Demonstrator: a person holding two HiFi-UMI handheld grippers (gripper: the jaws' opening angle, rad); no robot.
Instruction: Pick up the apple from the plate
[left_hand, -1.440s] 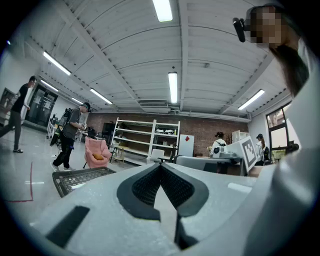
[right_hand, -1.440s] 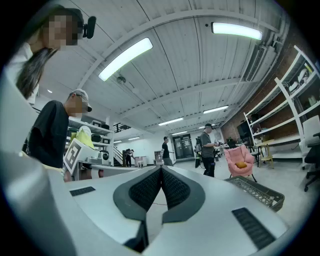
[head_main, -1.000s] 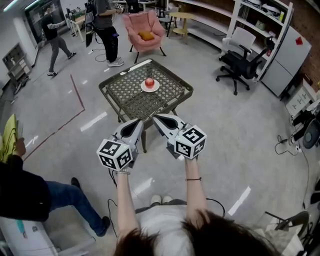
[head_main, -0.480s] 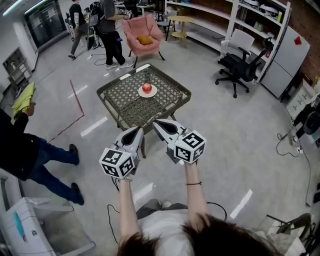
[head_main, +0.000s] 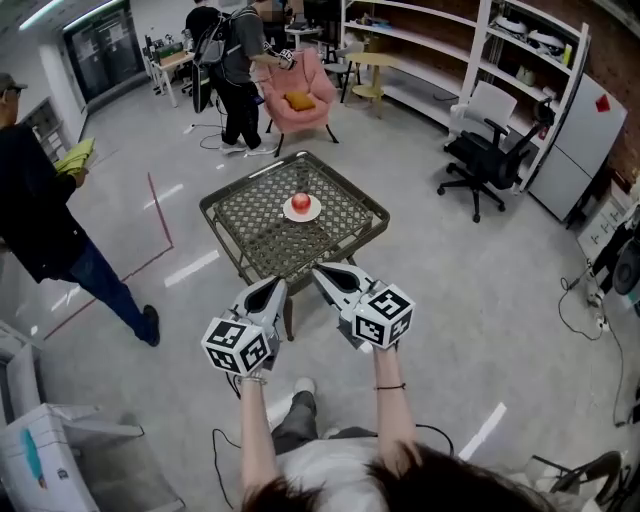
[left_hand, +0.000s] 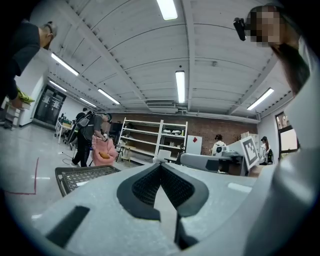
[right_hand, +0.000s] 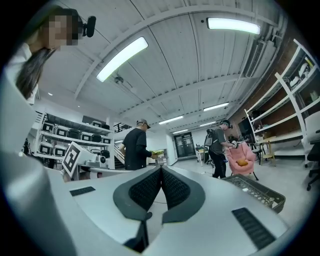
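A red apple (head_main: 301, 201) sits on a small white plate (head_main: 302, 212) in the middle of a low woven-top table (head_main: 340, 237), seen in the head view. My left gripper (head_main: 278, 284) and right gripper (head_main: 317, 270) are held side by side at the table's near edge, well short of the plate. Both have their jaws shut together with nothing between them. In the left gripper view the table (left_hand: 82, 175) shows at the left behind the shut left gripper (left_hand: 160, 165). In the right gripper view the table's edge (right_hand: 257, 192) shows at the right beside the shut right gripper (right_hand: 160, 169). The apple is in neither gripper view.
A person in dark clothes (head_main: 45, 230) stands left of the table holding something yellow-green. Another person (head_main: 235, 70) stands by a pink armchair (head_main: 297, 95) beyond it. A black office chair (head_main: 487, 152) and white shelving (head_main: 500, 50) lie to the right. Red tape (head_main: 160, 220) marks the floor.
Both grippers have drifted forward toward the table, still shut. The table and apple now appear lower in the head view. The person at the left has walked farther up the frame.
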